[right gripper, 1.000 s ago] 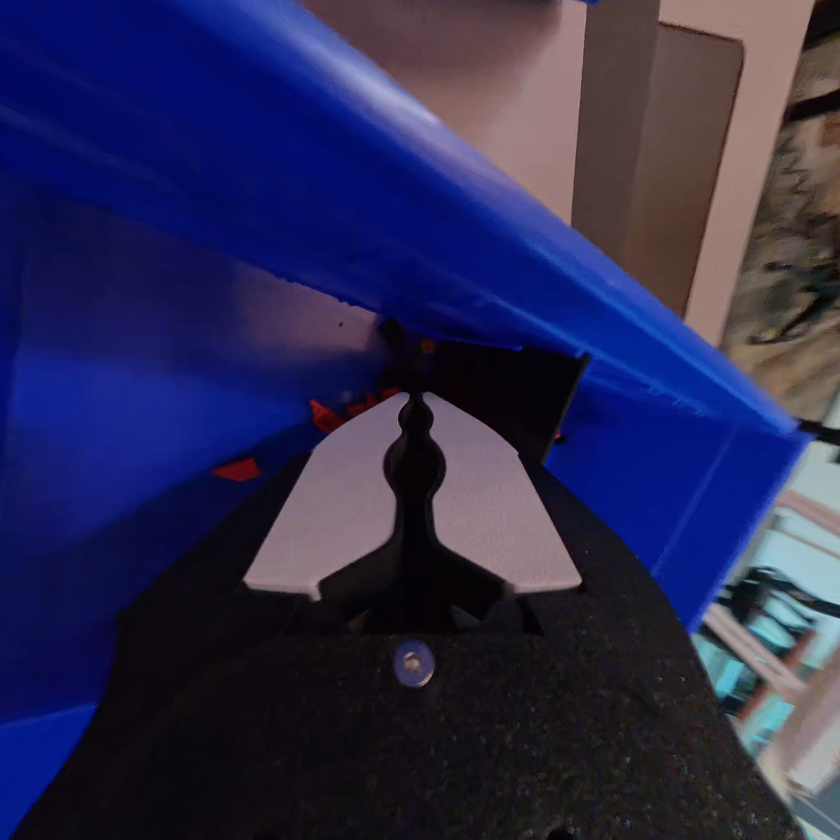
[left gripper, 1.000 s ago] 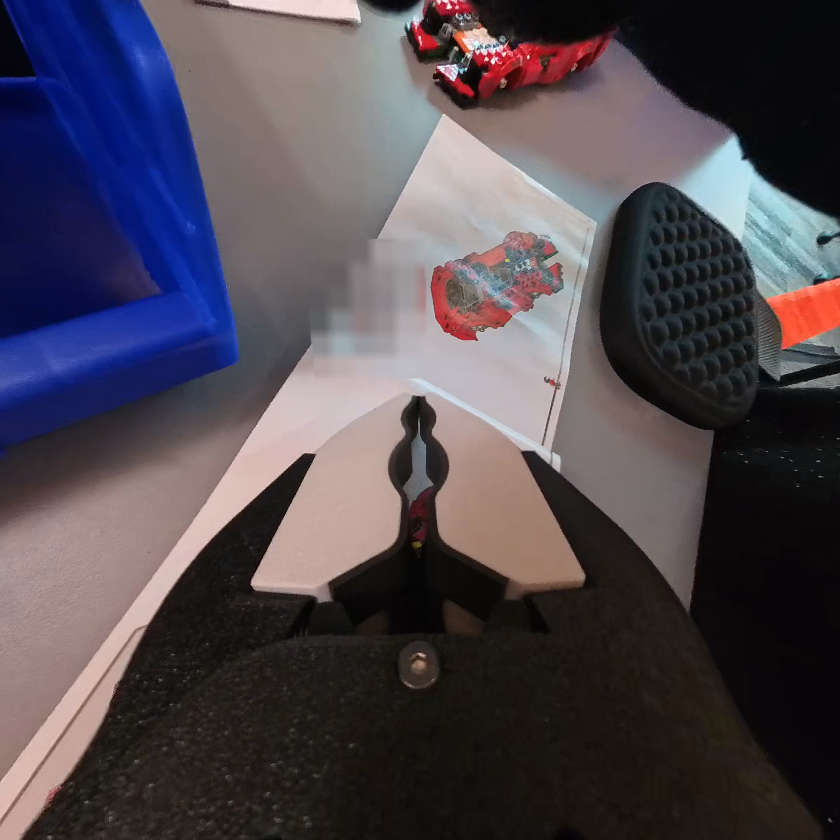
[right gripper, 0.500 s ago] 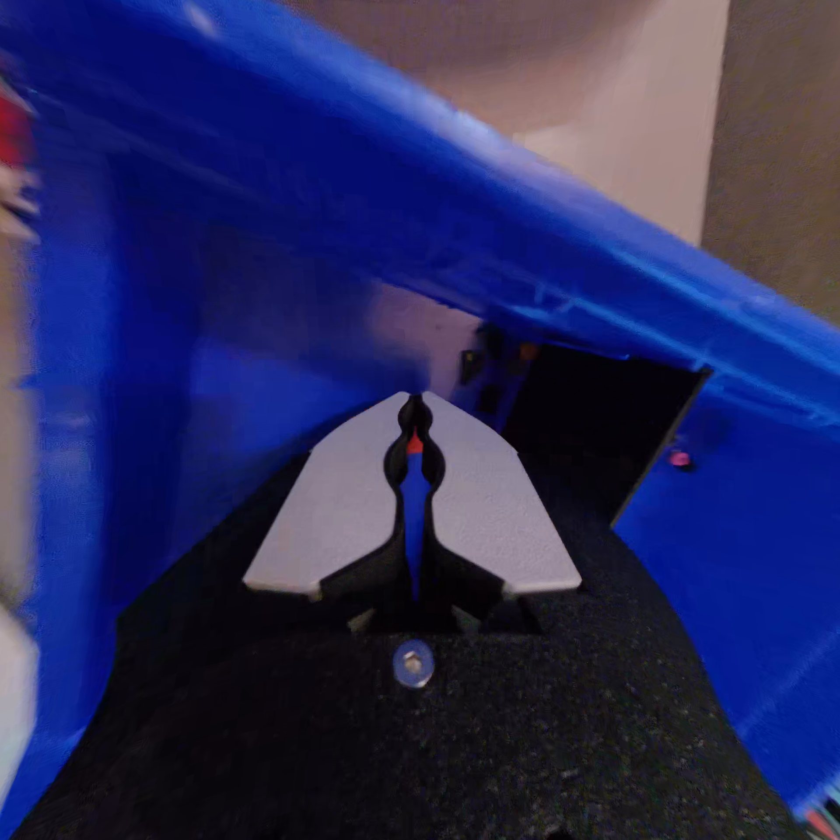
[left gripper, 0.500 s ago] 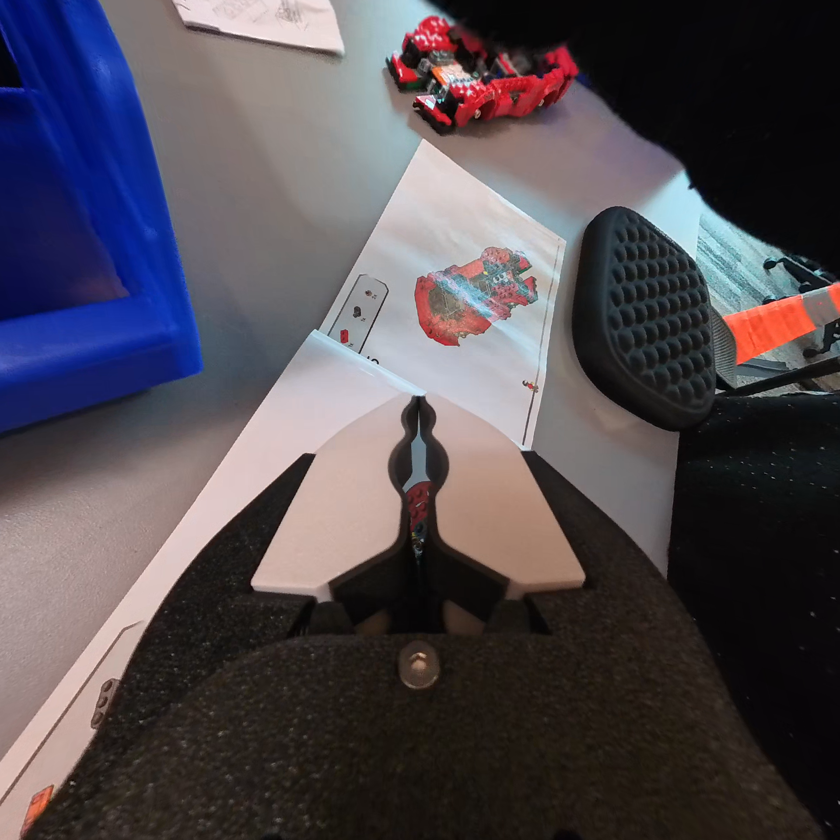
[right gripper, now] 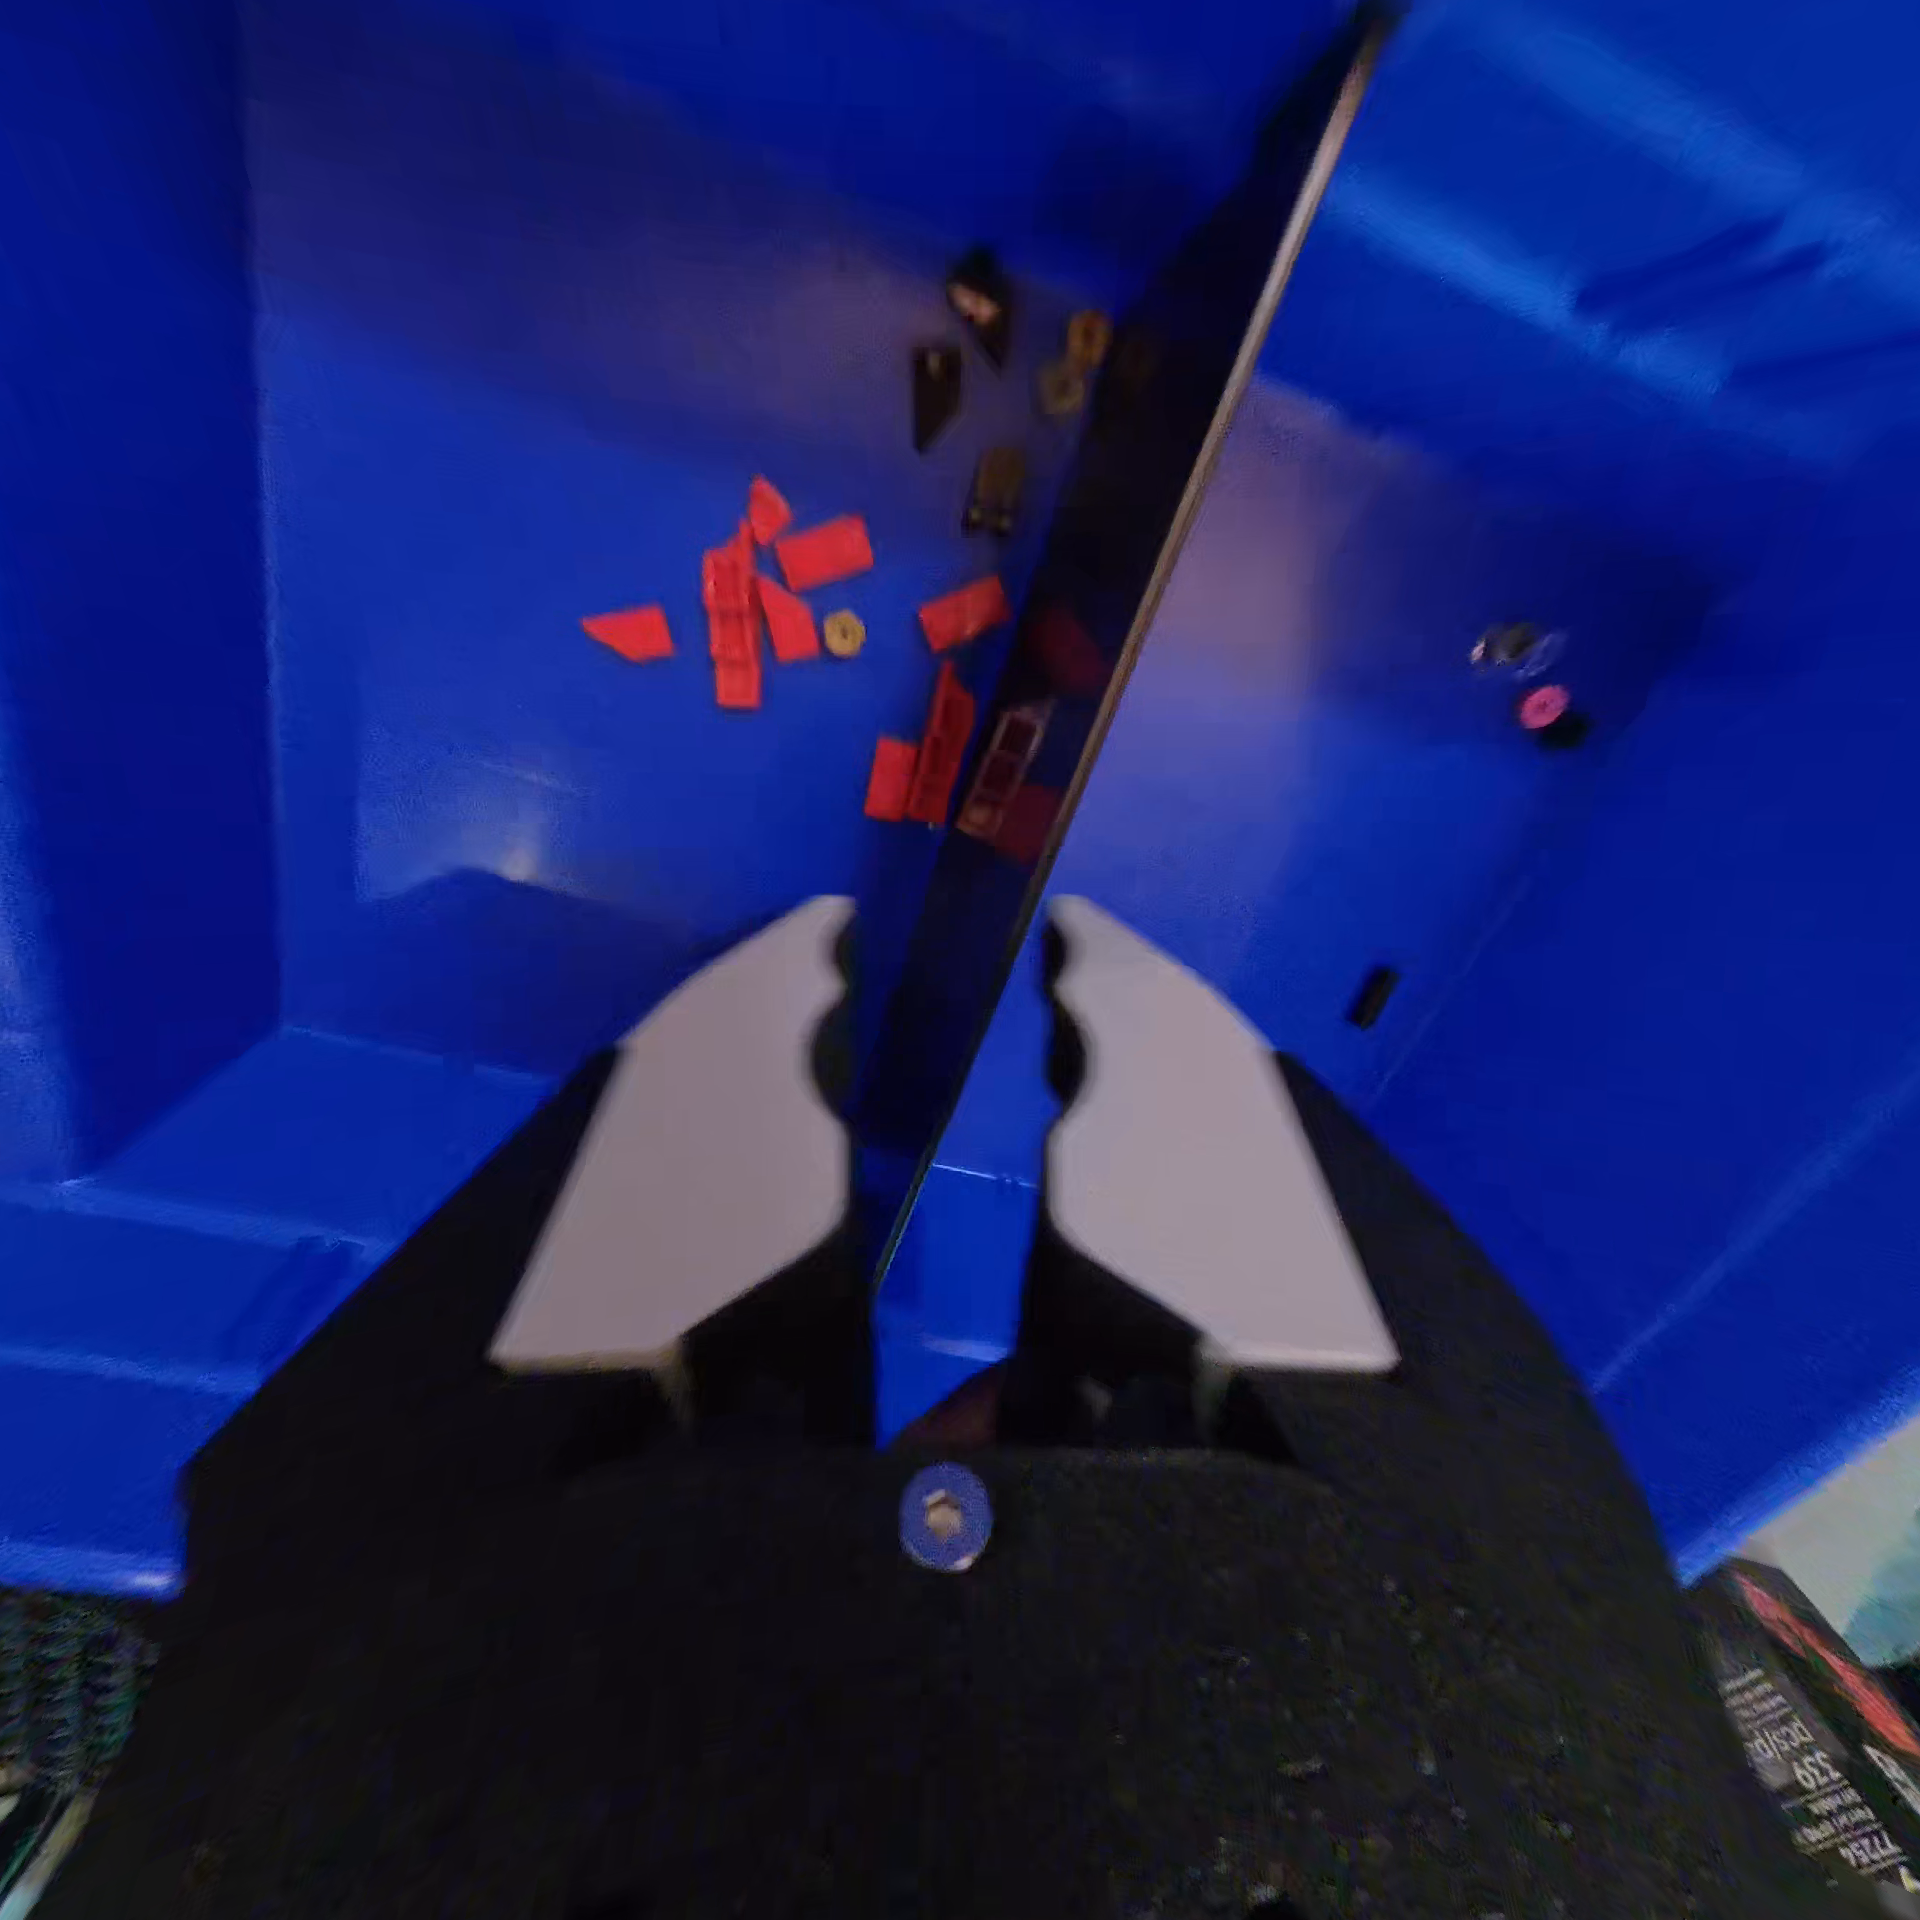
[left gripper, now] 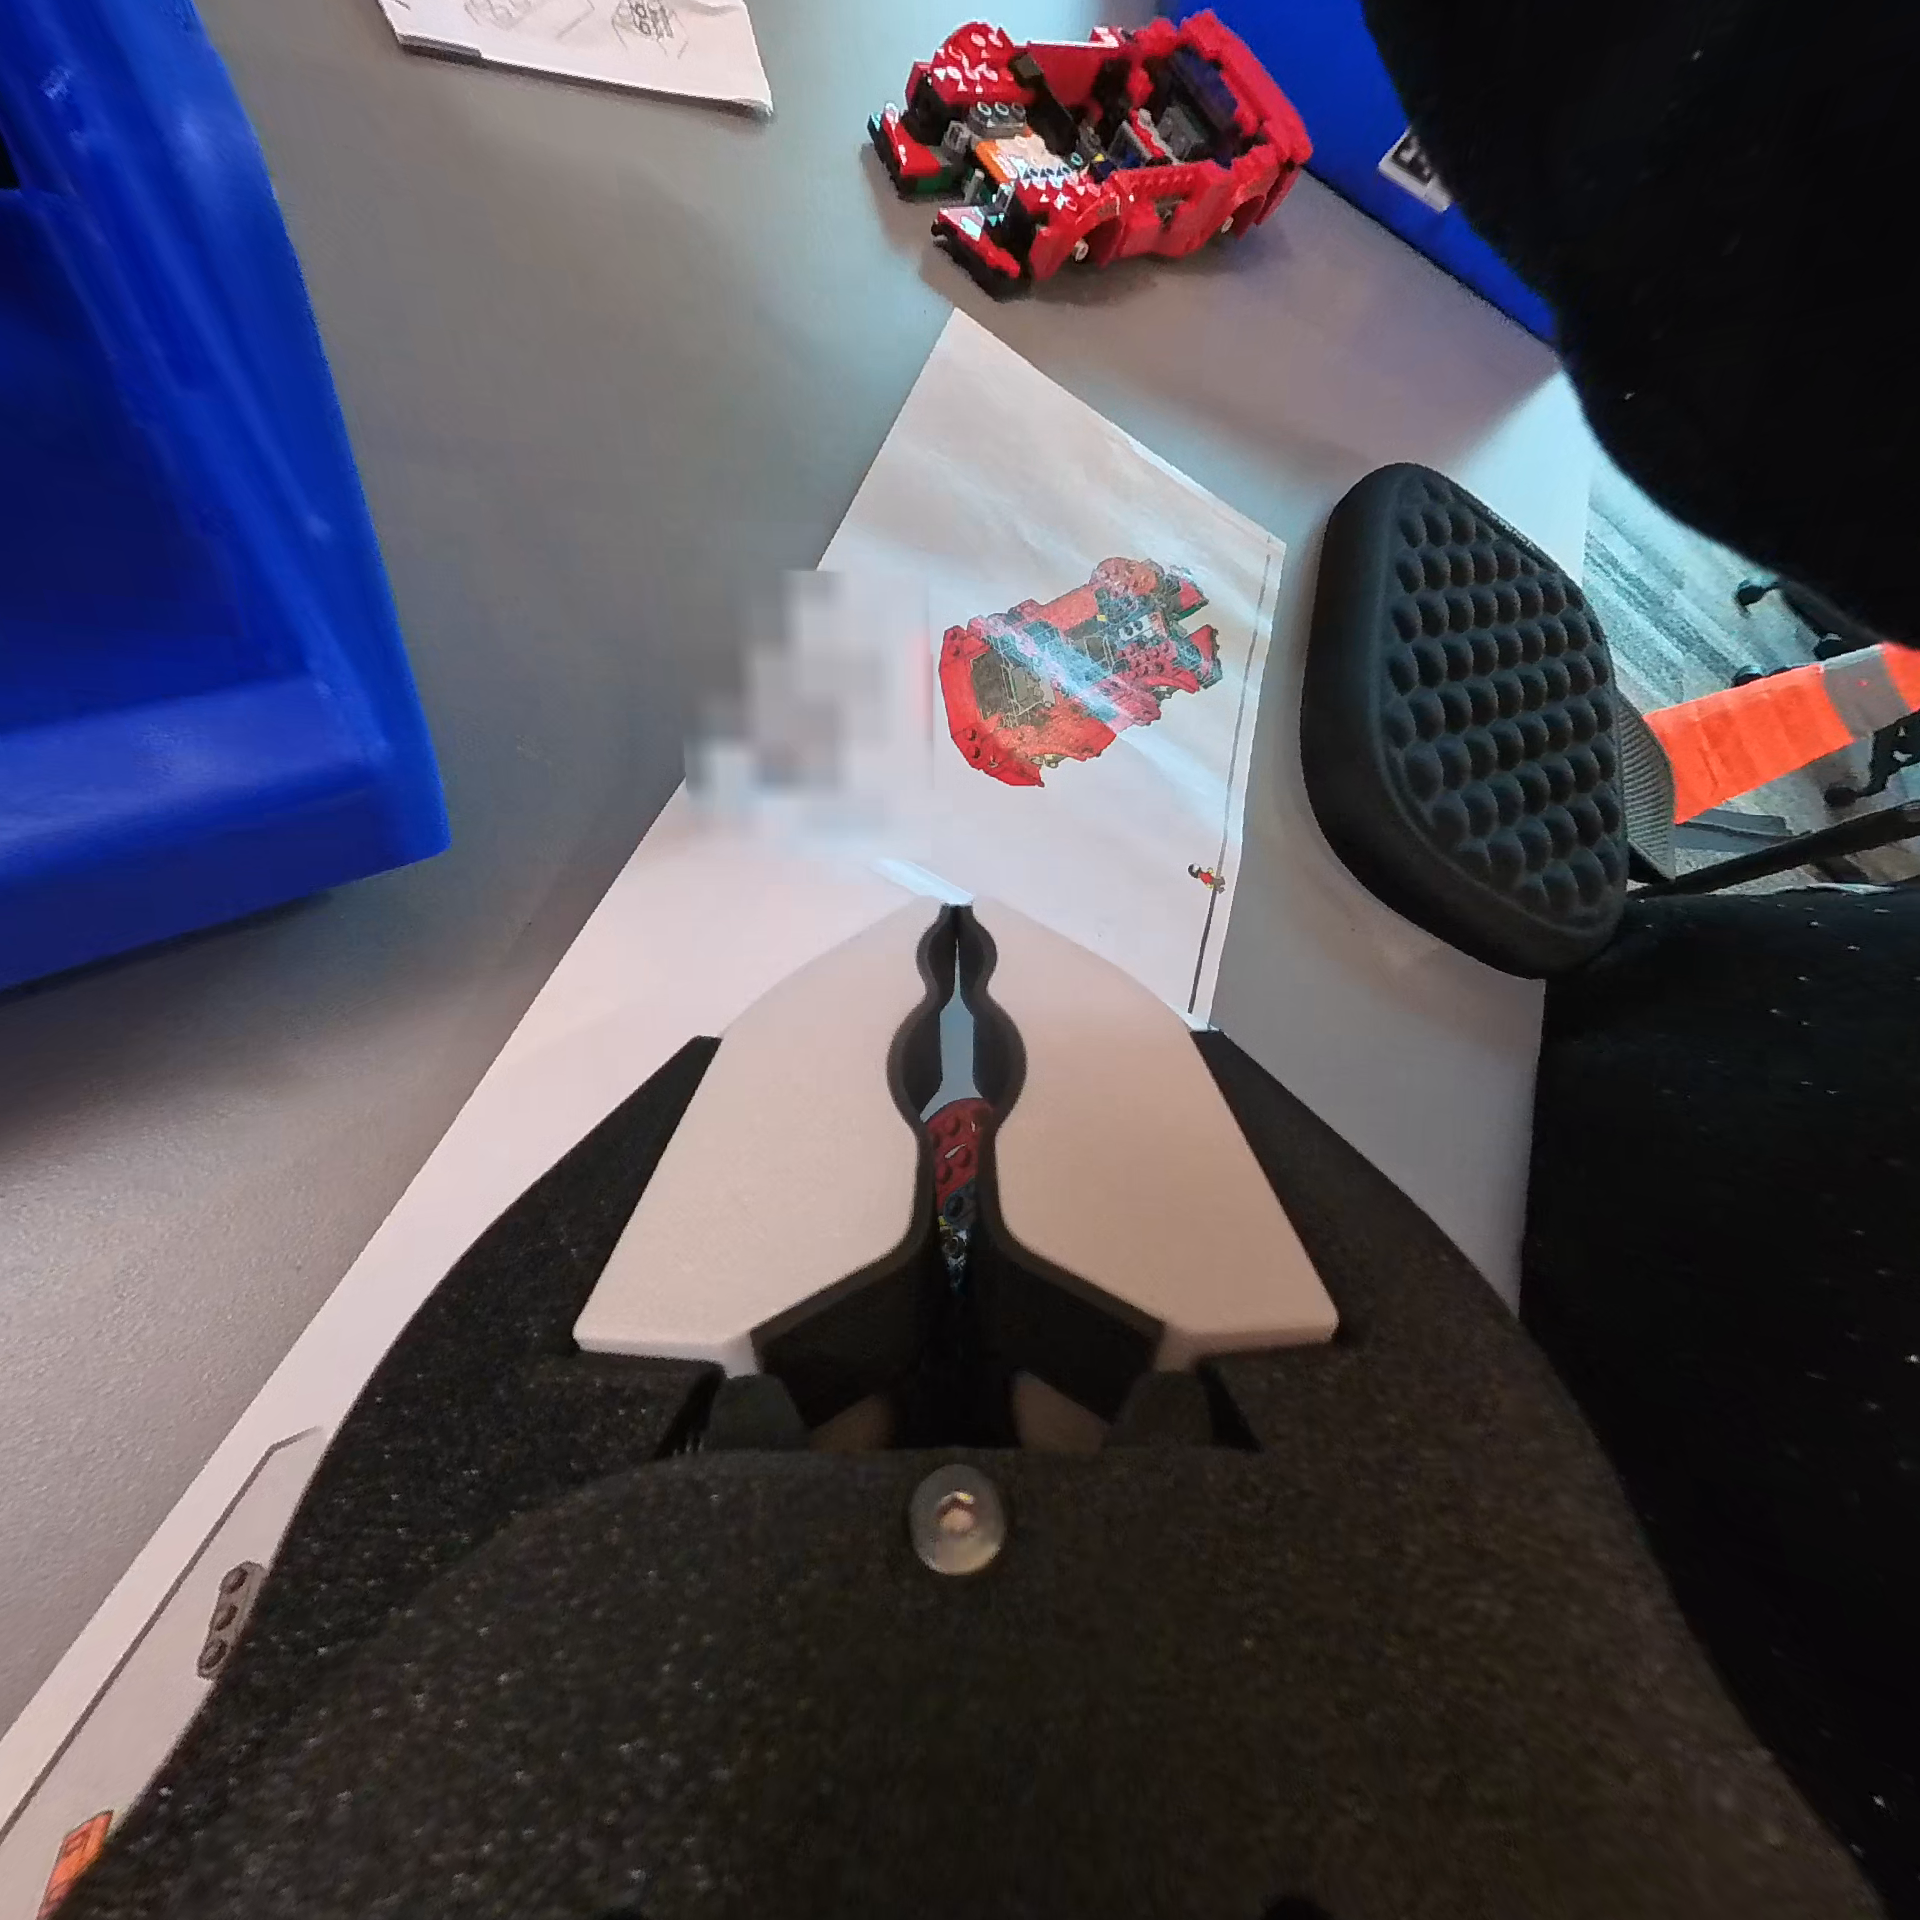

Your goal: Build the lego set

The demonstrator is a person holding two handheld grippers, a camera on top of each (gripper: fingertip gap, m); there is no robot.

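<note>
- We see a blue bin (right gripper: pixel 436 436) split by a dark divider (right gripper: pixel 1174 499): red pieces (right gripper: pixel 743 613) and dark pieces (right gripper: pixel 935 390) lie left, a pink piece (right gripper: pixel 1541 707) right.
- Right tool (right gripper: pixel 948 940) spread, empty, above the divider.
- Left tool (left gripper: pixel 954 920) clenched, empty, over the instruction sheet (left gripper: pixel 1049 499).
- Red lego car (left gripper: pixel 1091 145) stands beyond on the grey tabletop (left gripper: pixel 582 416).
</note>
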